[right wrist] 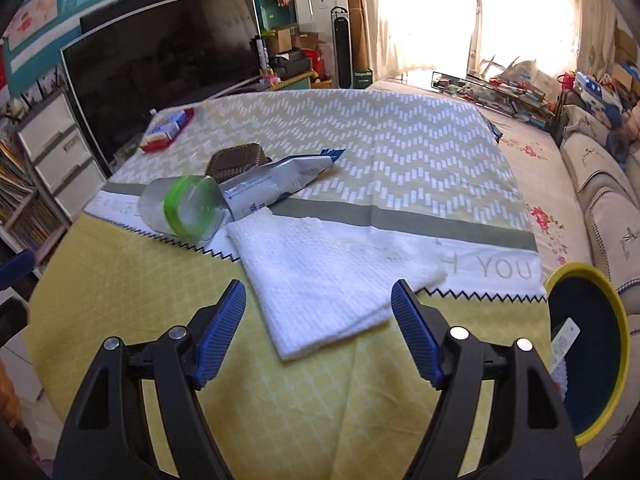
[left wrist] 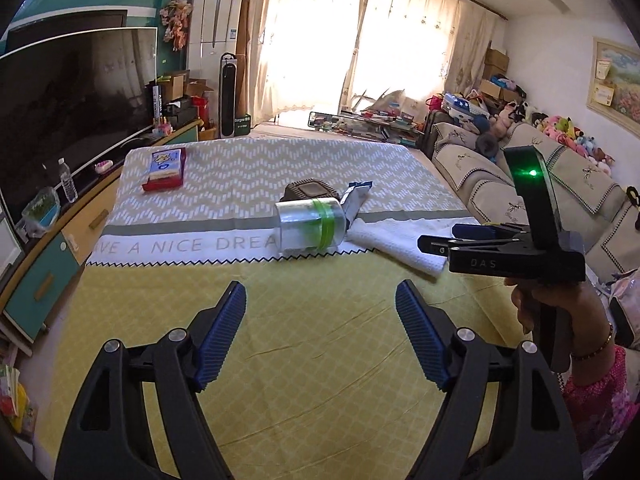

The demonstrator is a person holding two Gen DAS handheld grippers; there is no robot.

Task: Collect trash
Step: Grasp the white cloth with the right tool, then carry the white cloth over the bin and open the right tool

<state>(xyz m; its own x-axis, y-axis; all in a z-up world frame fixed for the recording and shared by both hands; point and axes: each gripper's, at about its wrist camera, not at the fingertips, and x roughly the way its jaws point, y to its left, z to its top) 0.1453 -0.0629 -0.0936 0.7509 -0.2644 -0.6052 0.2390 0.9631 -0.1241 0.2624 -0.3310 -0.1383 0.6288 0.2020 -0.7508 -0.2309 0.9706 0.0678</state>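
Both wrist cams low over bench [left wrist: 280, 360], angled down twd window; both views share the clear bottle [left wrist: 310, 222] at centre.

Clear glossy plastic jar [right wrist: 182, 211], waffle-weave white cloth [right wrist: 320, 280], matt ribbed tool pads [right wrist: 222, 334]

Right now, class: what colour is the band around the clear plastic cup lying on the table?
Green; the band shows best in the right wrist view.
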